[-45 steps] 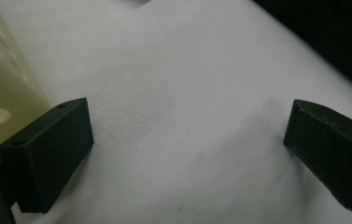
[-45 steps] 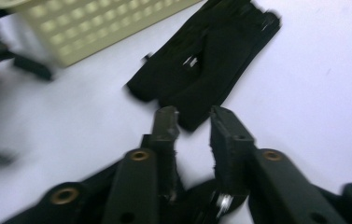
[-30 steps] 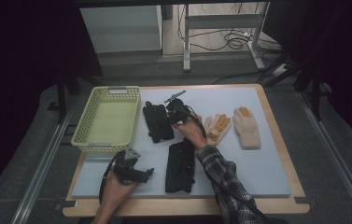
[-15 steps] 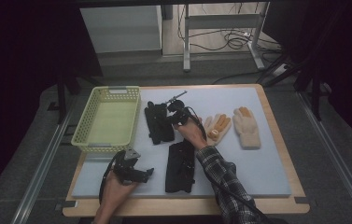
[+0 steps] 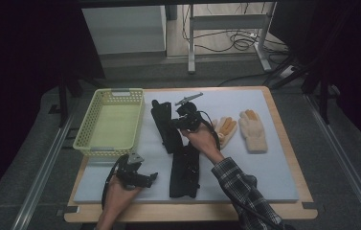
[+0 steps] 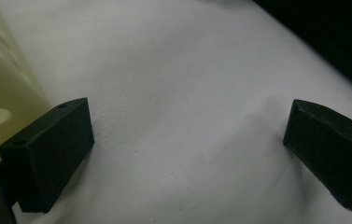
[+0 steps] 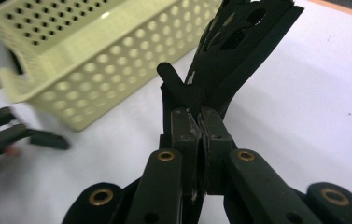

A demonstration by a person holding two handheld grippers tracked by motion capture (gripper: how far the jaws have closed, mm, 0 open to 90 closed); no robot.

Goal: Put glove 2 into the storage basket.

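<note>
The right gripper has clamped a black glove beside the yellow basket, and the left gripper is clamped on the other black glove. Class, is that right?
Not quite. In the left gripper view, the left gripper is open over bare mat, holding nothing. The right gripper is indeed clamped on a black glove beside the yellow basket.

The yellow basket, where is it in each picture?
High view: the yellow basket sits at the mat's far left.
Left gripper view: its pale wall fills the left edge.
Right gripper view: it lies upper left, beyond the black glove.
Shared landmark: the white mat.
</note>
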